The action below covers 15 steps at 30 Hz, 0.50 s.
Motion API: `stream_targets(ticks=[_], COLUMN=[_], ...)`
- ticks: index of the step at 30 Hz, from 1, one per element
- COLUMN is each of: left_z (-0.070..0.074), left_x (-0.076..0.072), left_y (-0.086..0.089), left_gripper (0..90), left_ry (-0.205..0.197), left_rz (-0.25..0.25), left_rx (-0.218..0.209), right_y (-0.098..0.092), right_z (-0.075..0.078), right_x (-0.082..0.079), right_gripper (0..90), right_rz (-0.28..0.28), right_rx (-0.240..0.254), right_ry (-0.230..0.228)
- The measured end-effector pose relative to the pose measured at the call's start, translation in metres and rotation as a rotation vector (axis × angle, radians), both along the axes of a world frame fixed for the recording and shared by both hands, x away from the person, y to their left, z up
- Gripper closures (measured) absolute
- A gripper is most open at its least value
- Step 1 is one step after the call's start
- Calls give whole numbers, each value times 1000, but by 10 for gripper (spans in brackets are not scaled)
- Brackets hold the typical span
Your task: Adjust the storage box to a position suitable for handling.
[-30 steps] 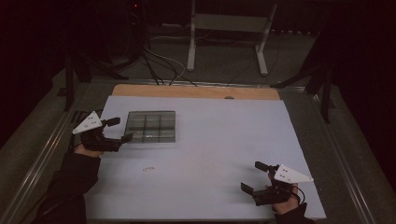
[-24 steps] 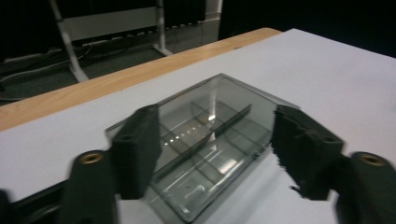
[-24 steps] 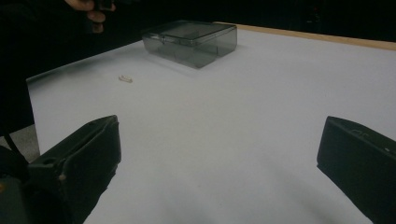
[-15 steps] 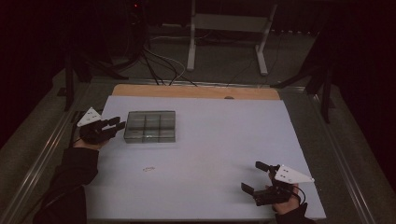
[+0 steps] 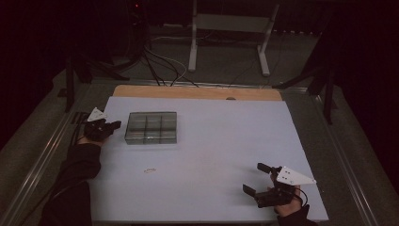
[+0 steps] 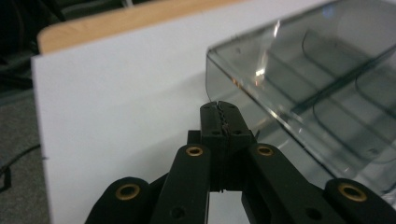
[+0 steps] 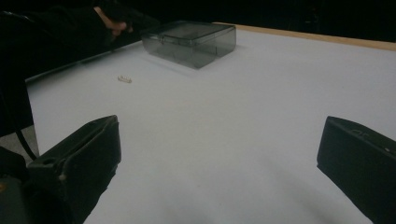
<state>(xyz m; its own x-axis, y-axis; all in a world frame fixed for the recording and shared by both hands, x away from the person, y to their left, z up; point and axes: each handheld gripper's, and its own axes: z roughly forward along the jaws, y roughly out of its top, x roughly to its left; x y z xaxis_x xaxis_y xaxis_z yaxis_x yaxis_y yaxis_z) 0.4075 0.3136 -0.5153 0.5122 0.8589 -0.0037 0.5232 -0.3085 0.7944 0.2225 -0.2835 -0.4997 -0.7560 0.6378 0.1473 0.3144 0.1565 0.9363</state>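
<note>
White tabletop, dim room w/ cables and a stand behind. L gripper (image 6: pixel 223 114) was seen w/ jaws just closed tip to tip, nothing between them, right beside the near-left corner of the smoked plastic divider box (image 5: pixel 151 127). Box lay to its right, long axis across the table, lid apparently down. R gripper (image 5: pixel 257 180) was held wide open, empty, well apart at the near-right. L hand judged nearer. No labels or writing could be read.

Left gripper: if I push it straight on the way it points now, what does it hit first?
Most likely the clear compartment box: the left gripper, jaws shut on nothing, sits just short of its near corner.
</note>
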Motion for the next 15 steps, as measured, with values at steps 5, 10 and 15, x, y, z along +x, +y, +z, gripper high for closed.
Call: stream_targets(ticks=[5,10,15], left_z=[-6,-7,-5], left_x=[3,5,5], left_y=[-8,-11,-14], left_gripper=[900,900,900], left_ry=[22,59,63], left_rz=[-60,-88,-92], left_rx=[6,-4,-10], right_y=[0,-2,-1], right_z=[0,0,0], right_x=[0,-1,0], right_gripper=[0,0,0], right_rz=[-1,-14,-7], right_rx=[-4,-3,-1], right_ry=[2,-15,-17])
